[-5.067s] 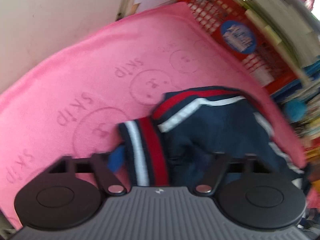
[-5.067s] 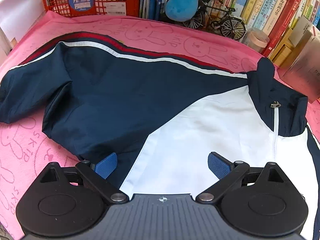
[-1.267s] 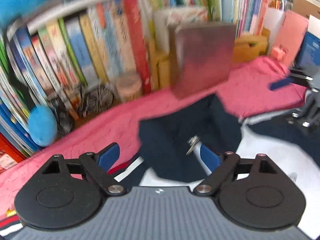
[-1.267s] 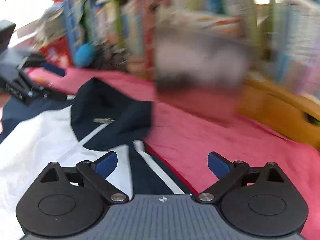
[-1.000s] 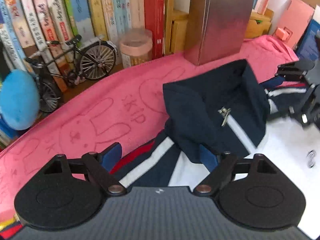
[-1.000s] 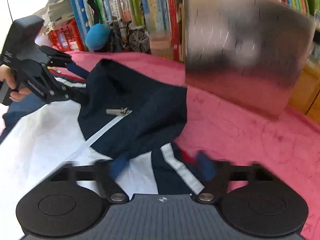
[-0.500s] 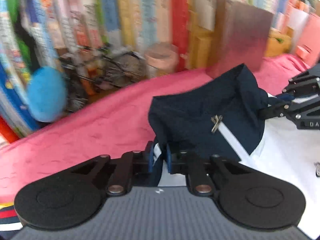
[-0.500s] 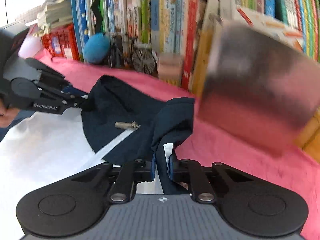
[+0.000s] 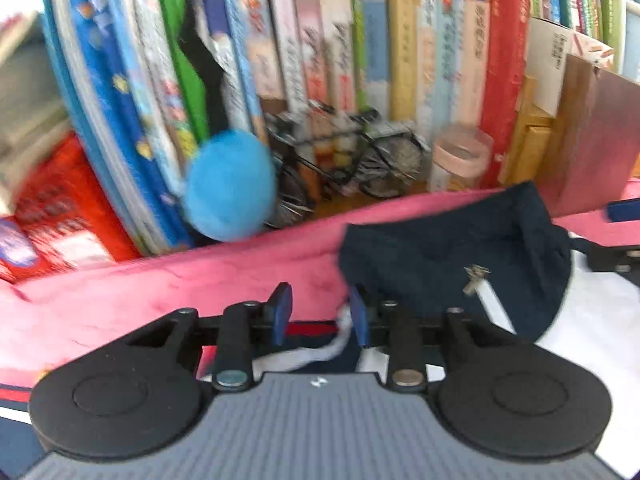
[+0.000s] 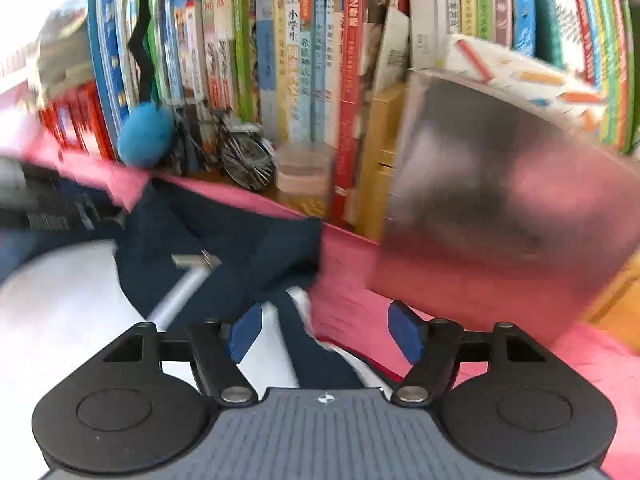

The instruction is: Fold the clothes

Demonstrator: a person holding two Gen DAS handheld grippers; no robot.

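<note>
Backdrop: row of books [image 9: 400,40], blue pompom [image 9: 230,184], toy bicycle [image 10: 224,152]. Pink blanket [image 9: 160,280] over worktop. Navy-and-white jacket [image 9: 452,256] spread flat, collar uppermost. Left tongs [image 9: 320,314] – opening, unclamped, at jacket's shoulder edge. Right tongs [image 10: 324,332] – opening, jacket edge loose between.

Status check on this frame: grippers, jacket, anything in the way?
Left gripper and right gripper opening, nothing pinched. Jacket unfolded on pink blanket. Nothing obstructing.
</note>
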